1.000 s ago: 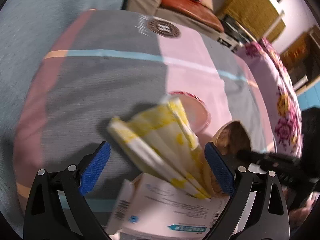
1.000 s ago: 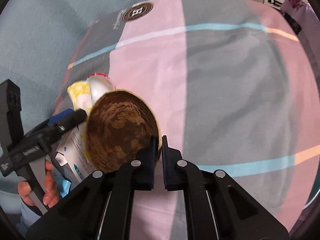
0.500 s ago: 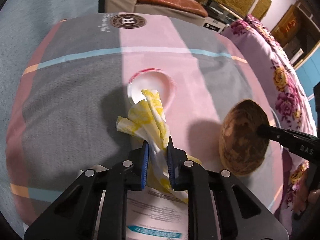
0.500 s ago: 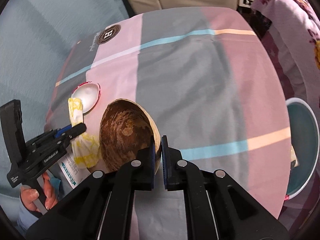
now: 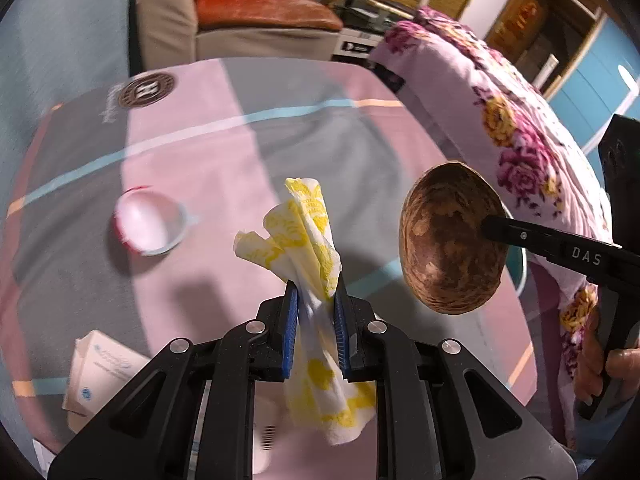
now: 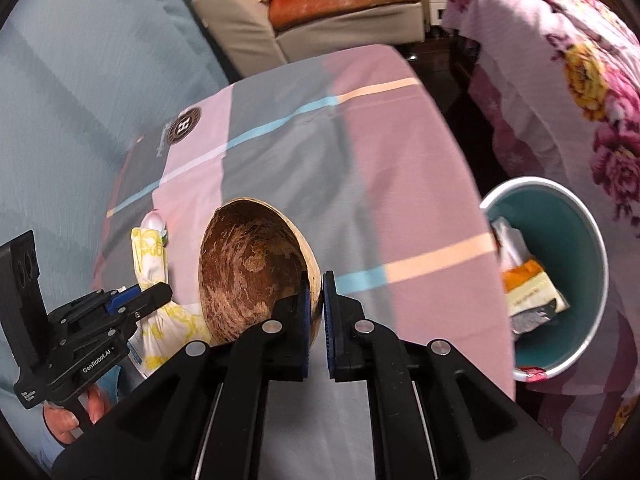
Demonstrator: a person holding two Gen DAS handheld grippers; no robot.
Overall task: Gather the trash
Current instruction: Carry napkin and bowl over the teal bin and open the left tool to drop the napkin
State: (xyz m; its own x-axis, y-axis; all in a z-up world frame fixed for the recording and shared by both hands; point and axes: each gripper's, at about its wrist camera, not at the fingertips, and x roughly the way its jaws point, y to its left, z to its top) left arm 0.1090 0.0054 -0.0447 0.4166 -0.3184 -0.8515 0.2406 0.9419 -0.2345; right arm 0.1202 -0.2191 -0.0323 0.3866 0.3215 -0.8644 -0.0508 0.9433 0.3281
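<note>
Occlusions first: the lower end of the yellow-and-white napkin (image 5: 308, 240) passes between the blue pads of the left gripper (image 5: 315, 294) and hangs below them, blurred, over a white paper whose print cannot be read; the carton (image 5: 100, 376) at the lower left is cut by the gripper's black arm, and its lettering is too soft to make out. Seen from the right wrist, the near rim of the coconut shell (image 6: 256, 272) disappears behind the right gripper (image 6: 315, 280), and the small red-rimmed cup (image 6: 154, 222) is mostly hidden behind the napkin. Left gripper: pads pressed tight on the twisted waist of the napkin, jaws nearly together with only the tissue between them. Right gripper: jaws almost fully closed, pinching the thin wall of the shell at its rim. Napkin: crumpled, white with a yellow floral print, its folds fanning upward above the pads, held clear of the pink-and-grey checked tablecloth (image 5: 224, 152). Shell: a half husk, dark brown and streaked inside, pale along the cut edge, hollow side turned toward both cameras, also raised off the cloth, to the right of the napkin. The cup (image 5: 150, 220) lies on the cloth, left of the napkin. Beyond the table's right edge stands a teal bin (image 6: 580, 248), already holding wrappers, beside a floral purple cover (image 6: 568, 60).
</note>
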